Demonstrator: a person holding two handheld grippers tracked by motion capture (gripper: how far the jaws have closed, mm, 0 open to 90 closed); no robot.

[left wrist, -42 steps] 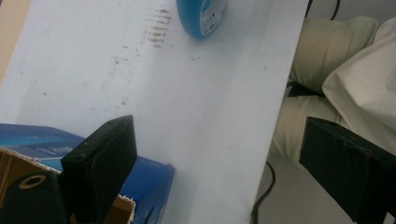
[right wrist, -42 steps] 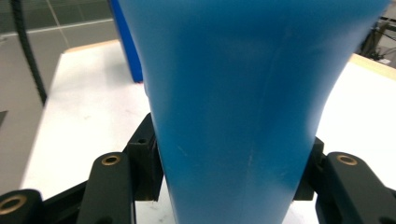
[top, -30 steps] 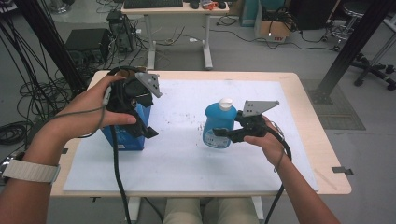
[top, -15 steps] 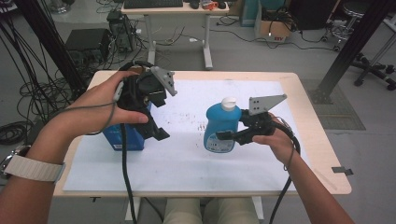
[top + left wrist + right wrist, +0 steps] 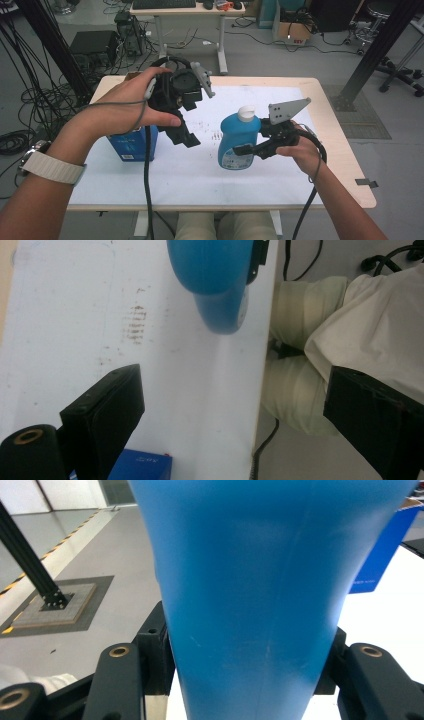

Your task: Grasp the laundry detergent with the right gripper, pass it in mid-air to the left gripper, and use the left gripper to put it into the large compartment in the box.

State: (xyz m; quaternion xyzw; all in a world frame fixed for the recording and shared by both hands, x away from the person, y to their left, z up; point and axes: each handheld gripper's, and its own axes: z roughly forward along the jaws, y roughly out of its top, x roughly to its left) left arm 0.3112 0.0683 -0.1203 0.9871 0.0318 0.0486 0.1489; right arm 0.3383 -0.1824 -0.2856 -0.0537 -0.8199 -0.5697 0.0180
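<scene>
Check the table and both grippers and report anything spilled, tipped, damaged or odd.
No spill or damage shows. The blue plastic bottle with a white cap stands upright, clamped by the right gripper. The blue box is upright. Only oddity: dark smudge marks on the white table mat.

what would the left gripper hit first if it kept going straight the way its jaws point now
Most likely the bare white table top. The left gripper has open, empty jaws aimed down at it, near the edge by the person's lap. The blue plastic bottle sits further along, probably off that line; depth is hard to judge.
</scene>
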